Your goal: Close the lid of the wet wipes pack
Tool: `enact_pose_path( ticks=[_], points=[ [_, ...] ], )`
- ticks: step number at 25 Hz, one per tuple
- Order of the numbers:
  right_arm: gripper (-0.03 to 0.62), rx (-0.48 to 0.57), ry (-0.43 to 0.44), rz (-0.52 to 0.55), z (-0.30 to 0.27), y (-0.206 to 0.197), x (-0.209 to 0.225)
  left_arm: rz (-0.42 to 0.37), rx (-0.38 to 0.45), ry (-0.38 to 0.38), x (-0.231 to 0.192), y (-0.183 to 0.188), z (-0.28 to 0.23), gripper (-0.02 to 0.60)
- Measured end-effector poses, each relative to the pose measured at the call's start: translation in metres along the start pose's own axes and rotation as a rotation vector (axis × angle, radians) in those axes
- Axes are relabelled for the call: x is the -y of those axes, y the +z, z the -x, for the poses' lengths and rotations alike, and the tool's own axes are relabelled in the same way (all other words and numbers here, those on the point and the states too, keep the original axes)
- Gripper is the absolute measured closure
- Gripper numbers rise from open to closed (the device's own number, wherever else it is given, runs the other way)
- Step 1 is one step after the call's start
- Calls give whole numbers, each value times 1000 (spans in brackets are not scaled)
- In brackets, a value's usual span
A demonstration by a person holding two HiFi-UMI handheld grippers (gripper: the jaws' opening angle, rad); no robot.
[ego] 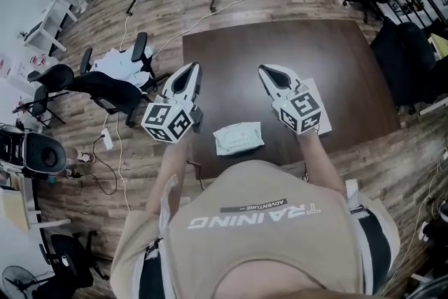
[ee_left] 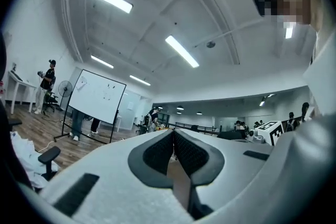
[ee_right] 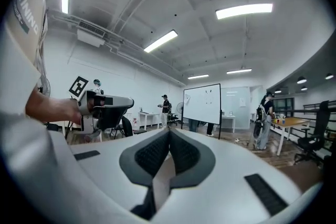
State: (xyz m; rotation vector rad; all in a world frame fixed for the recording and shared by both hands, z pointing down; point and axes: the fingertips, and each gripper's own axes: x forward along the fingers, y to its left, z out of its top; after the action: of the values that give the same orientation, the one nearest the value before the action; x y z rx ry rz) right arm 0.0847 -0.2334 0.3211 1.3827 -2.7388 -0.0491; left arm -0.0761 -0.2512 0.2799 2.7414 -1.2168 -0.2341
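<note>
The left gripper (ee_left: pixel 173 135) had its jaws pressed together with nothing between the ribbed pads (ee_left: pixel 157 152). The right gripper (ee_right: pixel 169 136) was the same, closed and empty. Both were held in the air and aimed out across the room, so neither gripper view showed the table (ego: pixel 280 45).

The pack (ego: pixel 238 138) lay flat on the table near the person's edge, between the two grippers and below them, touched by neither. A white sheet (ego: pixel 320 96) lay beneath the right gripper.

The likely trouble was a blind descent. With the cameras pointed away, a closed tip might land on the soft body instead of the lid. An off-centre push could also slide the light pack toward the near edge.

The lid was too small in the head view to tell whether it stood open. The person's torso cut off the near table edge.
</note>
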Motion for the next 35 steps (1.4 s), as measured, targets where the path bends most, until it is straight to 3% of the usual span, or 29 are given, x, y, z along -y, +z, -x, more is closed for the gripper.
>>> enact_pose_path(
  ticks=[3, 5, 8, 12, 14, 27, 32, 35],
  points=[
    [580, 41, -51, -3, 8, 14, 6, 69, 41, -19, 11, 10, 4, 571],
    [580, 60, -70, -6, 9, 22, 7, 66, 57, -30, 19, 18, 6, 571],
    [580, 50, -59, 7, 7, 26, 5, -30, 39, -14, 22, 21, 5, 571],
    [580, 22, -47, 17, 11, 20, 5, -245, -53, 42, 25, 6, 11, 571],
    [580, 31, -47, 10, 14, 20, 8, -280, -74, 40, 32, 0, 14, 571],
    [580, -1, -6, 16, 10, -4, -17, -190, -121, 72, 21, -33, 26, 571],
    [580, -36, -1, 10, 15, -16, -20, -67, -137, 37, 30, -59, 22, 571],
    [580, -35, -2, 18, 17, -16, -17, -73, -127, 36, 32, -58, 20, 571]
  ],
)
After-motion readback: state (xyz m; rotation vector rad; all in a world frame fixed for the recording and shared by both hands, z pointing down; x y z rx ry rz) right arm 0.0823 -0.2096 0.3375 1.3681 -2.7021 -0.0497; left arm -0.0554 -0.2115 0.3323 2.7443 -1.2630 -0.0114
